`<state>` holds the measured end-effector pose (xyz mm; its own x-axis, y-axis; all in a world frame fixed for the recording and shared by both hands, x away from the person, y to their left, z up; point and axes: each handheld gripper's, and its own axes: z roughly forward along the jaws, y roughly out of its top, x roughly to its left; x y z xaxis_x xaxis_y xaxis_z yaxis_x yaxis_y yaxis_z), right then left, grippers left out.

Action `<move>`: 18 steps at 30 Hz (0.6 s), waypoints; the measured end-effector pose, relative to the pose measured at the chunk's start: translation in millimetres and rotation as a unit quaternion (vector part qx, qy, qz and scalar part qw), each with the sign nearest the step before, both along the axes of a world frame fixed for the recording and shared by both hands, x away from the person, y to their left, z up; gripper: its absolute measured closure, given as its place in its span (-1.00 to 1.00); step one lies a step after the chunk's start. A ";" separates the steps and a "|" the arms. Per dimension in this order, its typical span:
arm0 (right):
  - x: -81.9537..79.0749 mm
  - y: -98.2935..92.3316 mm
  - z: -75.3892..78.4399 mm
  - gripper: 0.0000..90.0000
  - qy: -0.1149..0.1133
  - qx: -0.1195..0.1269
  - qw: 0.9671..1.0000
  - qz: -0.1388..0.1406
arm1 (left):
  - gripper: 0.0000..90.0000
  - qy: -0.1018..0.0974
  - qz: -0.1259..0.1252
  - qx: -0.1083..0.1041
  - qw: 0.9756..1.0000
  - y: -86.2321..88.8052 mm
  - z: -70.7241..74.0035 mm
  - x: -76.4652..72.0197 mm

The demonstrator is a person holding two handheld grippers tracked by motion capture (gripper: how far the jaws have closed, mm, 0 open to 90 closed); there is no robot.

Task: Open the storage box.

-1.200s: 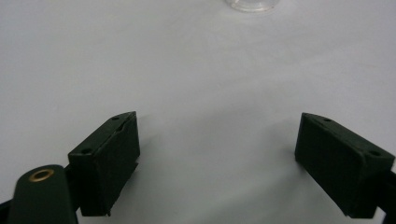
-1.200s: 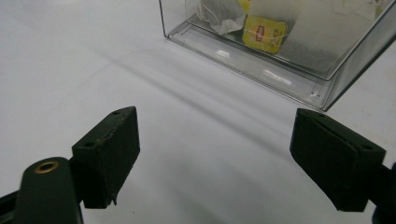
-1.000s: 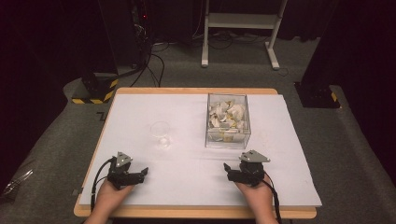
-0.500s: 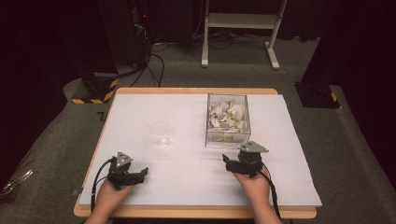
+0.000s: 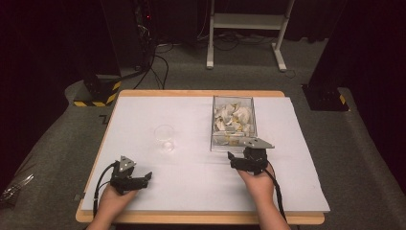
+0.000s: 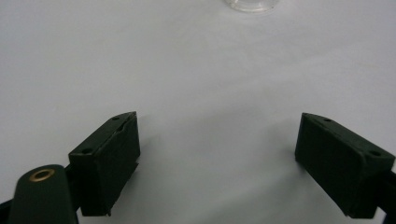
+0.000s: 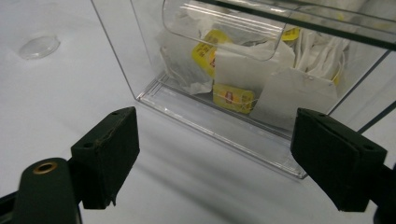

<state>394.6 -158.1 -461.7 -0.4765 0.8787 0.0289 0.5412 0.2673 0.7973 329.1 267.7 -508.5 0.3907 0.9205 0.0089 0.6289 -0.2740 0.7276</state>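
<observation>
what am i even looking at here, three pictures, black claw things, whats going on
A person sits at a white-covered table holding a hand-operated black two-jaw gripper in each hand. The high view looks down from above: left gripper, right gripper. The other two pictures come from cameras riding on each gripper, looking along its jaws. On the table stand a small clear glass cup and a clear plastic box filled with white tea bags with yellow tags. Both grippers are open and hold nothing; the right one faces the box.

Glossy clear plastic box [image 7: 140, 56], paper tea bags [image 7: 280, 88] — matt white tabletop [image 5: 191, 115]
</observation>
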 end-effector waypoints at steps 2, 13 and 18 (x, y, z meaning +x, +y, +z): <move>3.0 -0.2 0.1 -0.68 0.005 0.008 1.000 0.001 | -0.68 0.000 0.000 0.000 1.000 0.0 0.0 0.0; 11.6 4.0 1.3 -0.56 -0.006 0.016 1.000 -0.009 | -0.68 0.000 0.000 0.000 1.000 0.0 0.0 0.0; 15.8 7.5 3.7 -0.51 -0.010 0.020 1.000 -0.010 | -0.68 0.000 0.000 0.000 1.000 0.0 0.0 -0.1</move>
<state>410.4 -150.6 -457.9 -0.4593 0.8866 0.0541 0.5294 0.2243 0.8182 329.0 267.7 -508.5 0.3905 0.9206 0.0087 0.6291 -0.2738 0.7275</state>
